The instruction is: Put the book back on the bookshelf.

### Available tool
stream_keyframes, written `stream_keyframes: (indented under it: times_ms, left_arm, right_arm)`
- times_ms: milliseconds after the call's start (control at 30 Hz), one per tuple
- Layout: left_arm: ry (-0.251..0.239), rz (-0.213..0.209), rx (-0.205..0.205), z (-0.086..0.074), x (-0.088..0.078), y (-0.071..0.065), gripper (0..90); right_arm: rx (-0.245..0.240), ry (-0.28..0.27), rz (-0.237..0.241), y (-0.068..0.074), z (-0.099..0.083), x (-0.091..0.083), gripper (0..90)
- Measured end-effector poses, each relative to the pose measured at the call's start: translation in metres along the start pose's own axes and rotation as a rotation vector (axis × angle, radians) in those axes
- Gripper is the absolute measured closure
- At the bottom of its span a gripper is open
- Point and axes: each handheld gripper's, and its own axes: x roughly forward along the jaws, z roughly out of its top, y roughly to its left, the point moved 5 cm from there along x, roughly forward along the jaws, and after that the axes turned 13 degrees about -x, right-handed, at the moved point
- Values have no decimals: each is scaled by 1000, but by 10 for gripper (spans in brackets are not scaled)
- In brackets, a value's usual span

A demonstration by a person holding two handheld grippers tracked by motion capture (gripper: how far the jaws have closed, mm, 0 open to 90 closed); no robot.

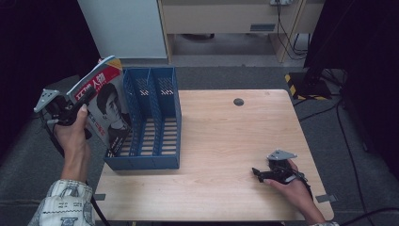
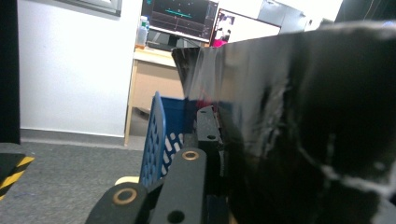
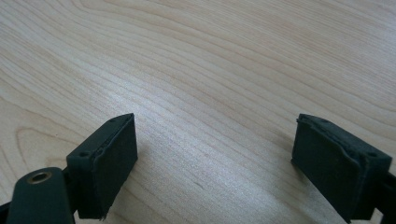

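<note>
Left tool (image 1: 75,110) grips magazine (image 1: 106,106) beside blue rack (image 1: 150,122).

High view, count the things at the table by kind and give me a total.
Magazine: 1
Blue file organizer: 1
Hand-held gripper: 2, the left hand-held gripper shut on the magazine, the right hand-held gripper open on the table
Total: 4

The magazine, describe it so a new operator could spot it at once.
Start at the wooden table and find the blue file rack at its left side. Just left of the rack, the left claw holds the magazine tilted in the air. Its red cover with a portrait sets it apart from the rack.
</note>
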Motion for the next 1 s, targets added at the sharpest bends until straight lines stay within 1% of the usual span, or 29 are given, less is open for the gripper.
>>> stream_keyframes:
  times_ms: [167,233,333,533,733,1000]
  left_arm:
    - [-7,5,-3,-5,0,4,862]
    - [-7,12,2,-6,0,4,862]
    - [-11,16,-5,-10,0,6,861]
    - [1,22,4,-18,4,8,862]
    - [2,35,9,-25,5,11,861]
    - [6,45,2,-33,7,16,861]
  right_arm:
    - [0,0,0,0,0,0,143]
    - [-1,0,0,0,0,0,143]
    - [-1,0,1,0,0,0,142]
    - [0,0,0,0,0,0,143]
    - [1,0,0,0,0,0,143]
    - [-2,0,0,0,0,0,143]
